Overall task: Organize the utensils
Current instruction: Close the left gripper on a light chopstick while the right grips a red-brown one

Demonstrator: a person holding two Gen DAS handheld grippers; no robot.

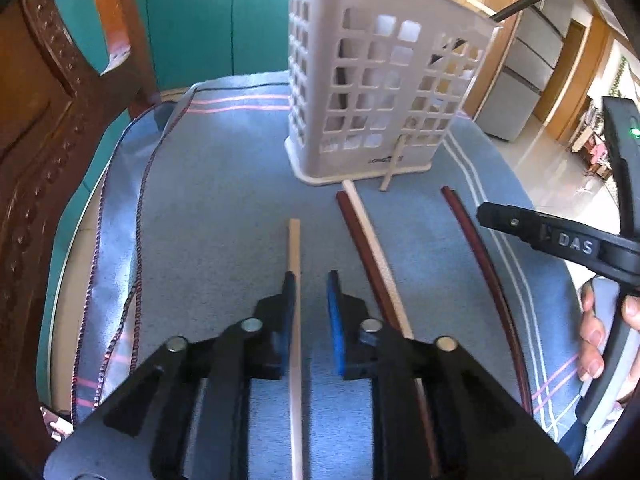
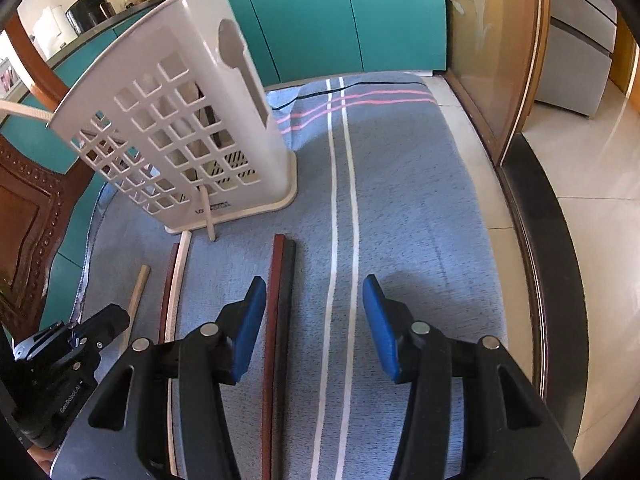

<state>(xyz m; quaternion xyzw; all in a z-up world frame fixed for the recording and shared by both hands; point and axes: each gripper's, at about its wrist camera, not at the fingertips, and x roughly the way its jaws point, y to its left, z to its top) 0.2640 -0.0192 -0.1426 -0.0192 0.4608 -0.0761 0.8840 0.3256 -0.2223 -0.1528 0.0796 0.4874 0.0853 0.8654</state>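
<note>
Some sticks already stand in the perforated plastic utensil holder (image 1: 376, 92) ahead of both grippers, yet several chopsticks lie on the blue woven cloth (image 2: 420, 200) covering the bench, so the sorting looks partly done. The left hand-held gripper (image 1: 312, 312) is open, its blue pads straddling a pale wooden chopstick (image 1: 294, 248), with a slim dark-red and cream pair (image 1: 360, 224) just to its right. The right hand-held gripper (image 2: 314, 320) gapes wide over a red-and-black square-edged pair (image 2: 280, 280) near its left pad.

Teal cabinets (image 2: 320, 20), pale tiled floor (image 2: 592, 168)
</note>
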